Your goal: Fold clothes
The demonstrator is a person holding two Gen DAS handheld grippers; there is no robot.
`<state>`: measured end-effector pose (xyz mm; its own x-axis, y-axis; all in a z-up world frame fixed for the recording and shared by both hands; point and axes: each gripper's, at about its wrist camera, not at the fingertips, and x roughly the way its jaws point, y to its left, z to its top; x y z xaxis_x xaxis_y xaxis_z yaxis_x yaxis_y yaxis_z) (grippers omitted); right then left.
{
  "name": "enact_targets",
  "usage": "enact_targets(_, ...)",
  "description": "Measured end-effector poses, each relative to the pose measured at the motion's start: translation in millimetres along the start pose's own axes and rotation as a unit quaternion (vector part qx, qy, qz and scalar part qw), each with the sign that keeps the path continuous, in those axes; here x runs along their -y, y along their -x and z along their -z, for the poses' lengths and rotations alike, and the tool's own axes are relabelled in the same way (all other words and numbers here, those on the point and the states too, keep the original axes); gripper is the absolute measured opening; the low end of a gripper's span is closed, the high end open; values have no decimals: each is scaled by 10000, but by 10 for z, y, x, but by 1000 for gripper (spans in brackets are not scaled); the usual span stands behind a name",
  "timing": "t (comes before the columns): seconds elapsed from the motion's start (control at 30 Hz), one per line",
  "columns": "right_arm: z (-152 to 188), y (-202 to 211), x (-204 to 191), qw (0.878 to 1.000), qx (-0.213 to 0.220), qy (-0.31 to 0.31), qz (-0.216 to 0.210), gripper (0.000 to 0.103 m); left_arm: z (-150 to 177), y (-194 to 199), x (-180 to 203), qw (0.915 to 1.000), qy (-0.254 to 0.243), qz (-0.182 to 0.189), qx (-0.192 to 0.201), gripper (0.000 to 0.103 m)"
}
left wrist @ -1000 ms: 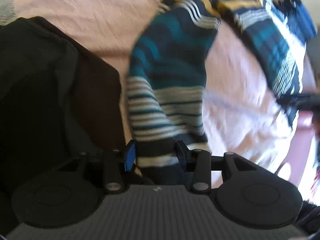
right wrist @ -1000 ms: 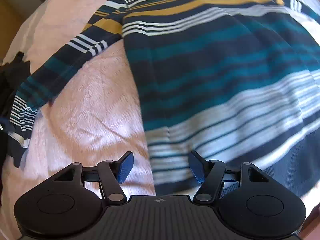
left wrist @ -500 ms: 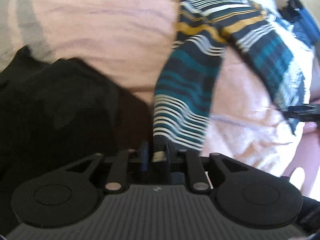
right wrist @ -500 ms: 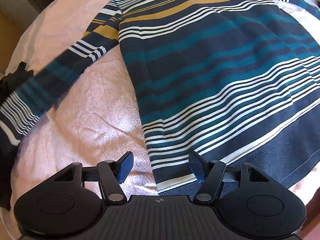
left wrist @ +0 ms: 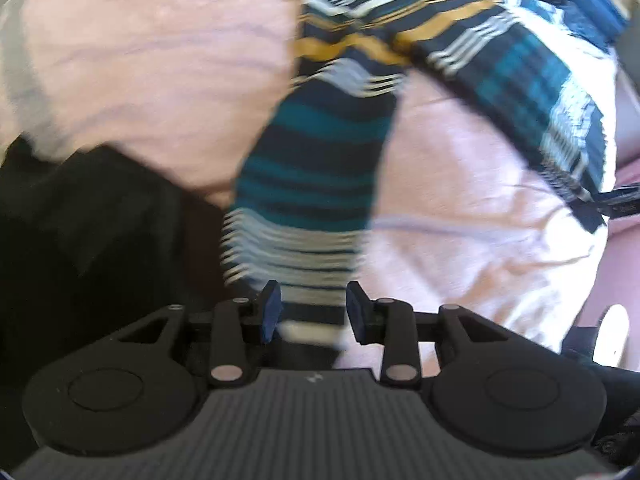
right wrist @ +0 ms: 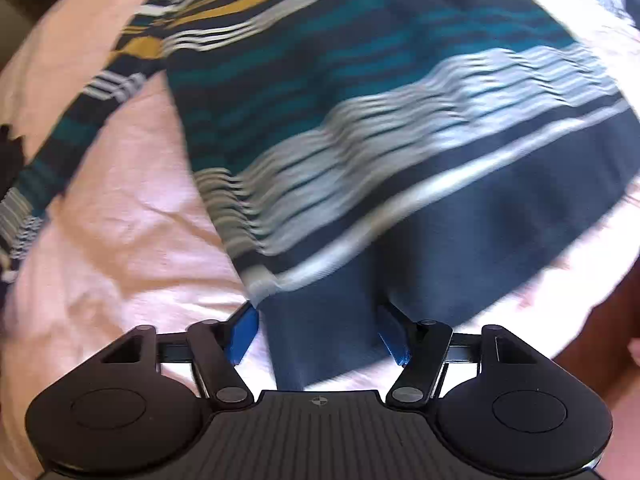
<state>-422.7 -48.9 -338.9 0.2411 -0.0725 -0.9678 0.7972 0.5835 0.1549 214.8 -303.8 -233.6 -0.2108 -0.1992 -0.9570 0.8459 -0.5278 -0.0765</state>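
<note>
Across the pink bed, a striped sweater lies spread with both of my grippers at its edges.

At the bottom centre of the left wrist view, my left gripper (left wrist: pixel 313 312) has its jaws parted around the cuff of the sleeve (left wrist: pixel 316 184), not pinching it. The sleeve runs up toward the frame's top. A black garment (left wrist: pixel 88 240) fills the left side. In the right wrist view, my right gripper (right wrist: pixel 320 334) also stands spread, the navy hem of the sweater (right wrist: pixel 380 120) lying between its blue pads (right wrist: pixel 244 330) (blur hides any contact). Pink bedspread (right wrist: pixel 120 248) shows at lower left.
</note>
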Motion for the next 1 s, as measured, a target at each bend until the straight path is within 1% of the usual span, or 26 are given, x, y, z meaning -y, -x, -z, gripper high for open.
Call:
enact_targets(0.2,105,401,442,9974,304,-637,137,65,-338,-157,642,9976,-542,425,-26,35)
enact_targets(0.37,120,761,875,9929,712,-887,350,65,-621,-348,1251,9933,-848,779,4,36)
enact_targets(0.5,-5,953,1414,9892,979,-957,516,65,-826,-516,1897,9890,-1205,857,2,37)
enact_targets(0.6,-233,968,1942,9888,1090,-902,485,65,-916,-658,2372,9859,-1376,954,-61,38)
enact_targets(0.7,-583,850,2470,9912,1138,-618,258,65,-936,-882,2736,9895,-960,1026,-330,39)
enact_targets(0.77,-817,717,2728,9942,1046,-242,75,65,-911,-1020,2903,9924,-491,1014,-488,39)
enact_targets(0.83,-1043,568,2925,9954,916,260,-117,65,-845,-1142,3017,9940,4,901,-620,39)
enact_targets(0.87,-1136,497,3006,9951,850,478,-185,65,-804,-1195,3061,9940,250,810,-698,39)
enact_targets(0.93,-1276,345,3159,9948,682,685,-323,65,-728,-1231,3104,9930,630,639,-766,40)
enact_targets(1.0,-1394,189,3298,9942,473,802,-534,65,-642,-1256,3088,9892,1062,618,-802,43)
